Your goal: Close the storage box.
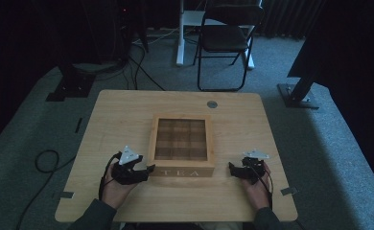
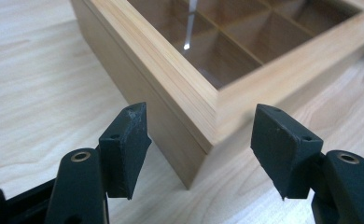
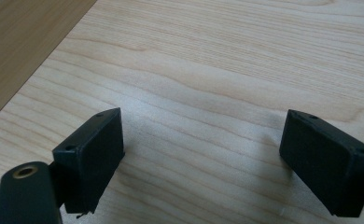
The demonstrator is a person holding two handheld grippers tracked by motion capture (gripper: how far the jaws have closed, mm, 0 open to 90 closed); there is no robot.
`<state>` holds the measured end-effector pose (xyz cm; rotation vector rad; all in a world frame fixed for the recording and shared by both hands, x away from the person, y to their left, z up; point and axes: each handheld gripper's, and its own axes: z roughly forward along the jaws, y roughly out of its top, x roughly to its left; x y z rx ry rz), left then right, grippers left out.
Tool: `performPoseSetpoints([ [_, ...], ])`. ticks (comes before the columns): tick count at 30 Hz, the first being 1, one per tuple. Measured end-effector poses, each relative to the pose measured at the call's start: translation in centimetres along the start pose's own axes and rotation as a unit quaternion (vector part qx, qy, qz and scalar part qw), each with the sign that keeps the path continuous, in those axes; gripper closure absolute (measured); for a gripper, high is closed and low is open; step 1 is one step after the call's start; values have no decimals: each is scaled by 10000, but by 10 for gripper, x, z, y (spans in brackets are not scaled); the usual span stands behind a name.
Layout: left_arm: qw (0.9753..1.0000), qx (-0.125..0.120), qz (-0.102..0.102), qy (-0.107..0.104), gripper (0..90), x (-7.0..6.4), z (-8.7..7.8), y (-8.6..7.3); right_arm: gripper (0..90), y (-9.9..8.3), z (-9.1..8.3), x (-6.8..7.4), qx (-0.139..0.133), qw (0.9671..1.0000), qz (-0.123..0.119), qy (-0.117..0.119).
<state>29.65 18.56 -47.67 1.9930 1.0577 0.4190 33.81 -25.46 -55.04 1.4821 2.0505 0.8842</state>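
Left gripper (image 1: 149, 168) sits at the 7 o'clock corner of the tea box (image 1: 181, 143), which is mid-table; its jaws are wide apart, straddling that corner and holding nothing, so closing there would probably just skid off the edge or shove the box. Right gripper (image 1: 231, 167), off at 4 o'clock, is gaping too, empty over bare table (image 3: 227, 60), so I'd guess it can't brace the box if it slides.

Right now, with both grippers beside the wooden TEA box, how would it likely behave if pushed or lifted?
The TEA box looks rigid: thick wooden walls and a flat base, so it would probably slide rather than tip. Its glazed lid suggests some fragility. It seems too wide for the left gripper, whose open fingers only frame one corner, so lifting likely needs the right gripper too.
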Motion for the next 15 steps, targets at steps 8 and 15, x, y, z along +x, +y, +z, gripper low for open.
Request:
performPoseSetpoints([
  [8,9995,-269,-123,145,370,10,-9,6,133,0,0,0,1,10000,1,1],
  [15,9971,-535,-191,505,373,23,-12,18,133,0,0,0,0,10000,1,3],
])
